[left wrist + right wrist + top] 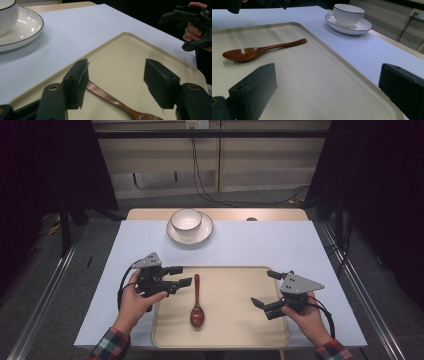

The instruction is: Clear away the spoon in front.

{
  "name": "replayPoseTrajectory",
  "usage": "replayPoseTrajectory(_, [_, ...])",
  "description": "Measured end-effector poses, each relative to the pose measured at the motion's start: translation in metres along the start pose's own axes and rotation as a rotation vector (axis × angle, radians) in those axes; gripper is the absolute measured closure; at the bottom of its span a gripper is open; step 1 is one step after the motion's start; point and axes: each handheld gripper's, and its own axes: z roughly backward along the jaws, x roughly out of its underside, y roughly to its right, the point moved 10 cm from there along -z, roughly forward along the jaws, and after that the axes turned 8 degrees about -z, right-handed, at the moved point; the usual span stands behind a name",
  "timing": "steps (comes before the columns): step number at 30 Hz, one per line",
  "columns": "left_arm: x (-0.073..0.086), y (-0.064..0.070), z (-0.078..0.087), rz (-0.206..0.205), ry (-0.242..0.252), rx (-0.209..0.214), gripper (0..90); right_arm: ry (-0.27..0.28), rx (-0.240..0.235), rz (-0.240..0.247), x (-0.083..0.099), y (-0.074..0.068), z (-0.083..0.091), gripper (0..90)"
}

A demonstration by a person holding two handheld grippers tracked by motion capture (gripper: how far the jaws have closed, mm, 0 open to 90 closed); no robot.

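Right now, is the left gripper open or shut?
Open. The left gripper has its fingers spread wide apart near the wooden spoon handle on the tray, gripping nothing.

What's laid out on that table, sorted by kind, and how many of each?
Wooden spoon: 1
Beige tray: 1
White bowl: 1
White plate: 1
Handheld grippers: 2, the left gripper and the right gripper, both open
Total: 6
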Motion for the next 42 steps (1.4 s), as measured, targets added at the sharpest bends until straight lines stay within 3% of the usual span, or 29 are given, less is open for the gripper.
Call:
replayPoseTrajectory(4, [-0.002, -0.004, 0.003, 0.024, 0.023, -0.014, 25.5, 0.002, 0.007, -0.006, 0.0, 0.002, 0.001, 1.3])
replayPoseTrajectory(24, [-0.012, -0.022, 0.037, 0.044, 0.124, -0.055, 15.2, 0.015, 0.013, -0.009, -0.003, 0.006, 0.006, 1.3])
replayPoseTrajectory(42, [-0.006, -0.033, 0.053, 0.039, 0.127, -0.081, 10.6, 0.028, 0.026, -0.023, -0.005, 0.01, 0.01, 1.3])
